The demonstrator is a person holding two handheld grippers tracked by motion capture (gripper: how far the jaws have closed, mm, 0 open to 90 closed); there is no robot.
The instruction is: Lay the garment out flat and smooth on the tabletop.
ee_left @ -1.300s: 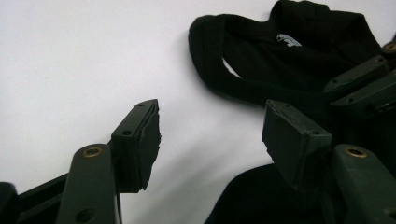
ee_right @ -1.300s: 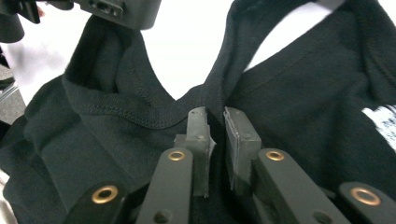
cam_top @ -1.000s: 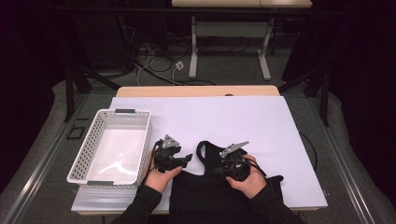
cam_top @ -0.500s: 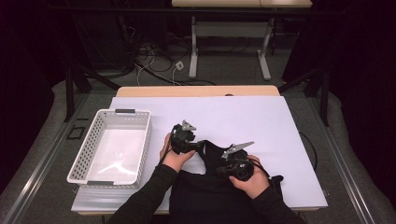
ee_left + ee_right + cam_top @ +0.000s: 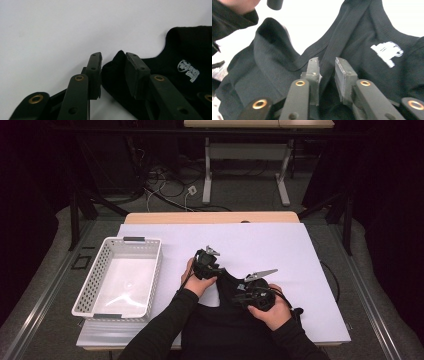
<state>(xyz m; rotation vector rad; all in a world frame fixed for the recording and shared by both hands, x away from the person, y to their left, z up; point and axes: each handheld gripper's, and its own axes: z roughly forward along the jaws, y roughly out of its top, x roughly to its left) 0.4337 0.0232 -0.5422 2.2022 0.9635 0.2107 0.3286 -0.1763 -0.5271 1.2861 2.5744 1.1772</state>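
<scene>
Left gripper view: left hand-held gripper (image 5: 113, 72) closing around black garment (image 5: 190, 57); right hand-held gripper (image 5: 327, 75) opening, straddling its seam.

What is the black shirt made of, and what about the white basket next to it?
The black shirt looks like soft knit cloth: it folds and wrinkles, has a ribbed band along its edge, a matte surface and a white printed logo. The white basket looks like hard plastic: stiff straight walls full of small holes and a smooth, slightly shiny floor. Neither can be told for sure by look alone.
</scene>
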